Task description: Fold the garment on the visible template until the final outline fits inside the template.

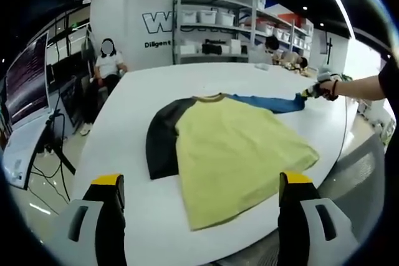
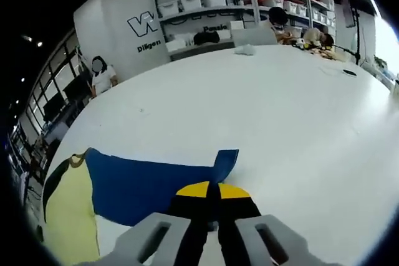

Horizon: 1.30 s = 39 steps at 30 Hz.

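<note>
Garment [image 1: 240, 154]: one T-shirt, yellow body, one black sleeve [image 1: 161, 141], one blue sleeve [image 1: 268, 102], lying flat on the white table [image 1: 137, 98], collar away from the left gripper view, hem toward it. No template outline readable on the tabletop, may be hidden under the cloth.

Left gripper [image 1: 199, 207]: jaws spread wide, empty, hovering off the near table edge, short of the hem.

Right gripper [image 2: 215, 200]: jaws clenched on the blue sleeve's cuff end; in the right gripper view the blue fabric runs straight into the closed yellow tips. In the left gripper view the same gripper [image 1: 315, 90] sits at the sleeve end, sleeve drawn out straight to the side.

Handling, as judgement: light, limp knit, no stiffness, will drape and crease, slides easily on the smooth table. Best pinched at edges: cuff, hem corners, shoulder seam.

Counts: one garment, two sleeves, two grippers. Background: shelving [image 1: 218, 26] with bins, a seated person [image 1: 107, 63].
</note>
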{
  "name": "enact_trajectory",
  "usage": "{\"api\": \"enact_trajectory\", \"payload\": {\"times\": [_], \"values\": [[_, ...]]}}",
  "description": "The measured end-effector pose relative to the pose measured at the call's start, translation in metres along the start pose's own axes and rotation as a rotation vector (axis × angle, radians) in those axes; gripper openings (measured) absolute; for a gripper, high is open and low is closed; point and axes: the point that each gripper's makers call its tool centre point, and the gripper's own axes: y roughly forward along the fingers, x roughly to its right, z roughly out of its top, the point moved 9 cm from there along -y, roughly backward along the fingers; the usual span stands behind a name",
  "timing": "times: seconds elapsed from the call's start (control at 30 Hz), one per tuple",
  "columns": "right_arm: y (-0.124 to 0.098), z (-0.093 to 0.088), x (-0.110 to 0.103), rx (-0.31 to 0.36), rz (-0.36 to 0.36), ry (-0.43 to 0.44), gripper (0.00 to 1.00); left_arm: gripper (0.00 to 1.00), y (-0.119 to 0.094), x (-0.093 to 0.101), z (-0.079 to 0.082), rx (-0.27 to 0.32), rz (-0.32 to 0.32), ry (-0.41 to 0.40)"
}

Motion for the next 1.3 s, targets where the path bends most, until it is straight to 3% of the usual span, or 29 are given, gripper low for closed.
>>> {"api": "enact_trajectory", "payload": {"times": [0.53,1.07,1.17,1.3], "values": [[0.019,0.006,-0.059,-0.05,0.147,-0.058,0.0,0.99,-0.003,0.0,0.005,0.008,-0.006,0.014],[0.02,-0.007,-0.139,-0.085,0.277,-0.112,0.0,0.99,0.002,0.004,0.005,0.015,-0.026,0.018],[0.014,-0.011,-0.157,-0.077,0.277,-0.168,0.0,0.99,0.002,0.003,0.005,0.015,-0.021,0.016],[0.005,-0.019,-0.178,-0.08,0.304,-0.155,0.0,0.99,0.002,0.001,0.004,0.014,-0.019,0.013]]}}
